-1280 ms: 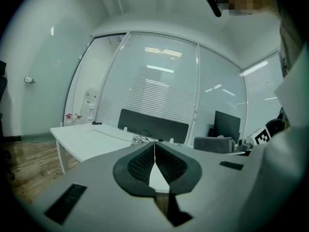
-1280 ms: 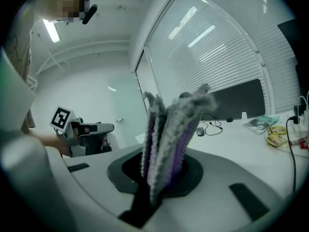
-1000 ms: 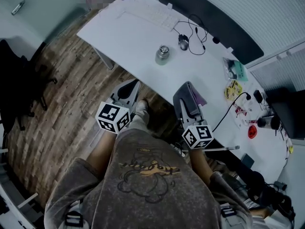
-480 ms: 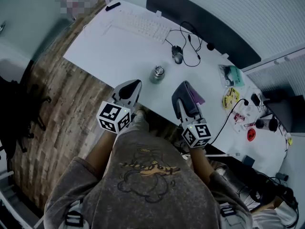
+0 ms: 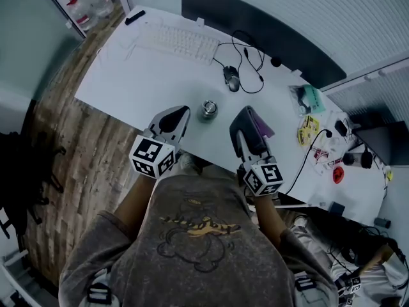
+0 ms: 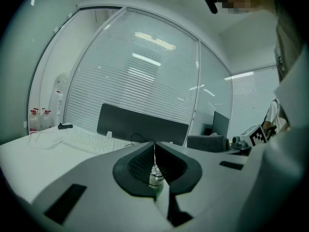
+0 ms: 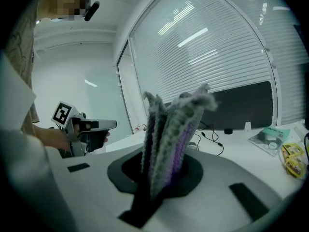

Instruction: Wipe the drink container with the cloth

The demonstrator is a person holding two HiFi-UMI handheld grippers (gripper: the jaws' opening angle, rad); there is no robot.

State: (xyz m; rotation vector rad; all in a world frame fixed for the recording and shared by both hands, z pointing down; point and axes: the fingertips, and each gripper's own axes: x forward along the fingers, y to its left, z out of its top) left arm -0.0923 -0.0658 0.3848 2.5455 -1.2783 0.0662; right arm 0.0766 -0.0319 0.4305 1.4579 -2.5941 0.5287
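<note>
**Both grippers now at the table edge, container between them**

A second ago the two grippers hung over the wooden floor, short of the white table (image 5: pixel 121 85), with the metal drink container (image 5: pixel 209 109) well ahead of them. Now their tips reach over the table's near edge, and in the head view the container stands upright on the tabletop, just between the two tips and touched by neither.

The left gripper (image 5: pixel 179 113) has its jaws pressed together with nothing in them. In its own view the container (image 6: pixel 155 177) shows low down just past the meeting pads, out on the table.

The right gripper (image 5: pixel 241 116) is clamped on the grey and purple cloth (image 5: pixel 260 126), as before. In the right gripper view the folds of cloth (image 7: pixel 174 129) stand up between the jaws, and the left gripper (image 7: pixel 91 126) shows off to the side.

More of the table's far side has come into the head view: the keyboard (image 5: pixel 176 41), the mouse (image 5: pixel 231 78) with its cable, and the dark monitor (image 5: pixel 255 25) behind them. Two water bottles (image 5: pixel 89 2) have appeared at the top left.
</note>
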